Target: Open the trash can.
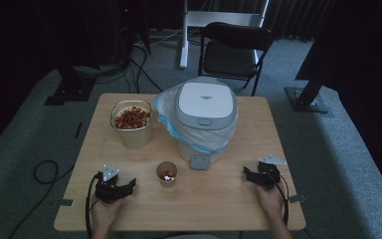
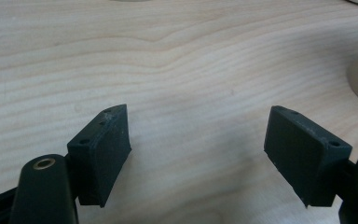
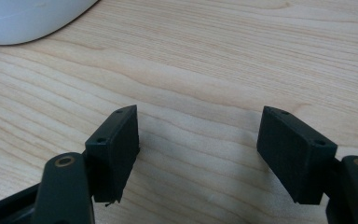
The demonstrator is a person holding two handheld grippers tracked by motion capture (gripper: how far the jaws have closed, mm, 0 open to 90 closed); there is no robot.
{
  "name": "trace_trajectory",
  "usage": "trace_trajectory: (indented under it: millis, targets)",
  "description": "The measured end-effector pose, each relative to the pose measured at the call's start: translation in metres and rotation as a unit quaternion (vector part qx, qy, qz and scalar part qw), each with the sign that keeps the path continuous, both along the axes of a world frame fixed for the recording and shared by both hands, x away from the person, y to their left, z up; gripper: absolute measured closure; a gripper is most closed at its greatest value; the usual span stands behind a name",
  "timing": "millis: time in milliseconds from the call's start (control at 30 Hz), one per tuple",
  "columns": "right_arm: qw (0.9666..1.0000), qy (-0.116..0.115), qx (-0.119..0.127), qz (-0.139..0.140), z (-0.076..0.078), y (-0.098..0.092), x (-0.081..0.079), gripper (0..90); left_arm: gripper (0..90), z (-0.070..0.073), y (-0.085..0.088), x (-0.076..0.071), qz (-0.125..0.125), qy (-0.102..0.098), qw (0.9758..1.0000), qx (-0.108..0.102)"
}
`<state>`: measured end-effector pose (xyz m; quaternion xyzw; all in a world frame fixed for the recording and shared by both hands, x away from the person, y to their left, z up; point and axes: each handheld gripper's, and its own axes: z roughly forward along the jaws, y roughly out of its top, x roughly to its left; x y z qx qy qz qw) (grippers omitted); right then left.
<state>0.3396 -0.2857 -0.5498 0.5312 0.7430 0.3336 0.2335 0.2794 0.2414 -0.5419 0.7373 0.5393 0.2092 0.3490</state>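
Brown paper cup (image 1: 167,174) w/ small bits inside sits on the wooden surface (image 1: 219,199), between both hands, nearer the left hand-held gripper (image 1: 129,186). That one's released, nothing between jaws, pointing twd the cup. Right hand-held gripper (image 1: 247,174) also released, empty. Behind the cup: white bin (image 1: 205,117) w/ bag, and a metal pot (image 1: 132,127) of red pieces.

The high view is dim and slightly soft; the room around the wooden table (image 1: 219,199) falls into near black, and only the white bin lid (image 1: 205,99) catches pale light from above. Both gripper views are brighter and evenly lit, with the wood grain sharp, no glare, and soft shadows beneath the dark, slightly blurred jaws.
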Motion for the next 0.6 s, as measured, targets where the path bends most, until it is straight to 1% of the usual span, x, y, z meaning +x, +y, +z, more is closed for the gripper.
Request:
trace_trajectory:
  millis: [167, 233, 400, 467, 567, 600]
  targets:
    - [1.0, 0.0, 0.0, -0.001, 0.0, 0.0, 0.0, 29.1, 22.6, 0.002, -0.003, -0.01, -0.007, 0.0, 1.0, 0.002]
    - [1.0, 0.0, 0.0, -0.001, 0.0, 0.0, 0.0, 29.1, 22.6, 0.004, -0.005, -0.014, -0.011, -0.004, 0.9999, 0.005]
    - [1.0, 0.0, 0.0, -0.002, 0.0, 0.0, 0.0, 29.1, 22.5, 0.008, -0.009, -0.023, -0.017, -0.015, 0.9997, 0.0]
    - [1.0, 0.0, 0.0, -0.002, 0.0, 0.0, 0.0, 29.1, 22.1, 0.007, -0.011, -0.025, -0.02, -0.014, 0.9997, -0.005]
    - [1.0, 0.0, 0.0, -0.002, 0.0, 0.0, 0.0, 29.1, 20.9, 0.004, -0.014, -0.024, -0.031, -0.008, 0.9995, -0.003]
    - [1.0, 0.0, 0.0, -0.002, 0.0, 0.0, 0.0, 29.1, 20.8, 0.003, -0.016, -0.024, -0.033, -0.007, 0.9994, -0.005]
